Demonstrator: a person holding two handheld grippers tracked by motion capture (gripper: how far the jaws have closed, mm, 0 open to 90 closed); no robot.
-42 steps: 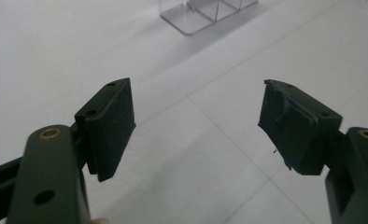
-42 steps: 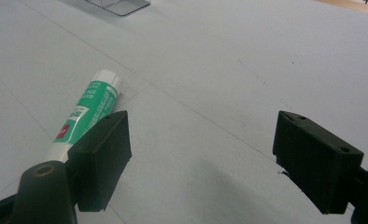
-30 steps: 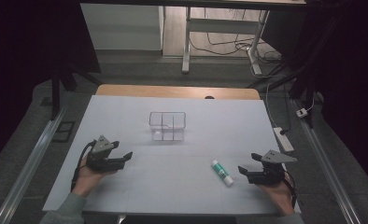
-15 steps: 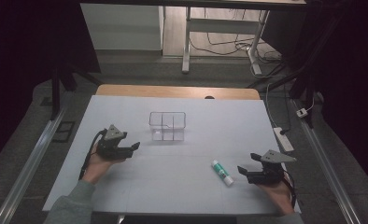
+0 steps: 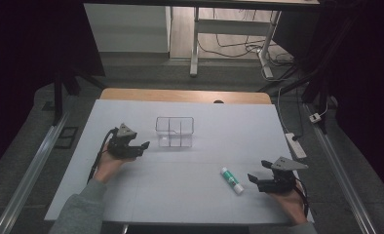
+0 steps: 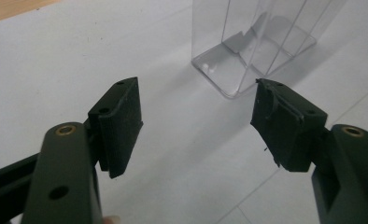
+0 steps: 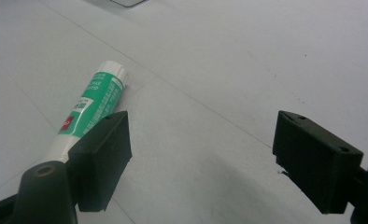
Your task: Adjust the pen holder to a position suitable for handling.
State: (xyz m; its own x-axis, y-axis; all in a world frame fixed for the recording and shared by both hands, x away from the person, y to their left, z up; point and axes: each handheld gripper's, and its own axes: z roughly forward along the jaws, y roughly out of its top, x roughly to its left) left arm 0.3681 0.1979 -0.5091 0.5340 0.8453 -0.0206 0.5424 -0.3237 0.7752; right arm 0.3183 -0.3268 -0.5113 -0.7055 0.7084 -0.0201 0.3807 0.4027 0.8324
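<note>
1. One clear plastic organizer [image 5: 174,131] stands upright near the middle of the white desk [image 5: 190,195]; thin walls split it into compartments, and its base shows in the left gripper view [image 6: 254,51].
2. One glue stick [image 5: 231,180], green and white, lies flat at about 4 o'clock from the organizer, well apart from it.
3. Two grippers are in view. The left gripper [image 5: 140,146] sits at 9 o'clock of the organizer, near it, jaws spread and holding nothing.
4. The right gripper [image 5: 258,171] sits at 3 o'clock of the glue stick, just beside it, jaws spread wide and holding nothing [image 7: 201,154].
</note>
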